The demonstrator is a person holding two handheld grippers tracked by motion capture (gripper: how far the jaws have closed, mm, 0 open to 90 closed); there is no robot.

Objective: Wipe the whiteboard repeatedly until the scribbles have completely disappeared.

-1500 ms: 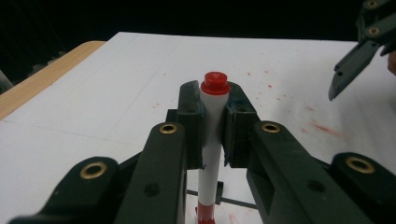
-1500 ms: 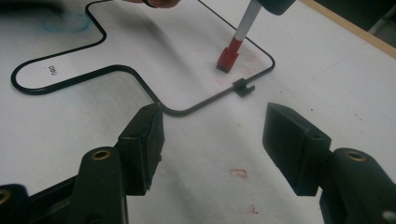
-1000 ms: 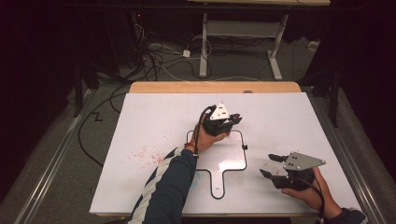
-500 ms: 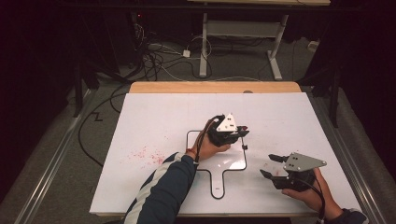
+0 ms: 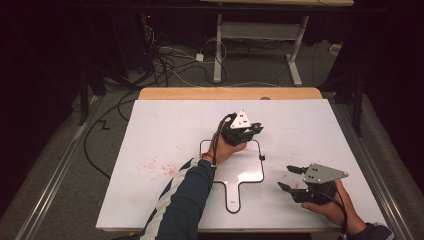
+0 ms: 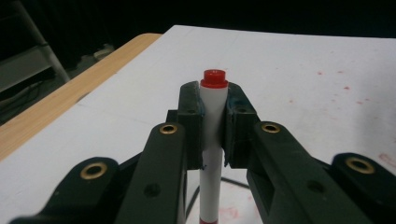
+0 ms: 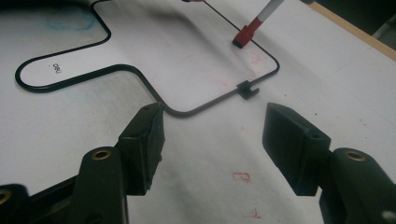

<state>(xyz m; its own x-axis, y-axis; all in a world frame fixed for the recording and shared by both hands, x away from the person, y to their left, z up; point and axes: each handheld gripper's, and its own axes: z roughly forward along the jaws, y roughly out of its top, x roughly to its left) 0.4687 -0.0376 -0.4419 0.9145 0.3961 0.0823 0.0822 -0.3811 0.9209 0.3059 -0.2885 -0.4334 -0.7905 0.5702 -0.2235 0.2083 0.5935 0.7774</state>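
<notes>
My left gripper (image 5: 254, 130) hovers over the top edge of a paddle-shaped whiteboard (image 5: 246, 172) with a thin black frame. In the left gripper view its pads are shut on a white marker (image 6: 213, 116) with a red end (image 6: 214, 78). The right gripper view shows the marker's red cap (image 7: 244, 35) pointing down, at or just above the board (image 7: 154, 51). My right gripper (image 5: 286, 177) is held low at the table's near right, beside the board. Its jaws stand open with nothing between them (image 7: 212, 135).
The board lies on a white table top (image 5: 165, 130) with faint red stains (image 5: 157, 165) at the left. A wooden strip (image 5: 230, 93) runs along the far edge. A small black clip (image 7: 247, 89) sits on the board's frame. Cables and table legs lie beyond on the floor.
My left gripper, with the marker in it, has shifted slightly to the right over the board's top edge. The right gripper has stayed where it was.
</notes>
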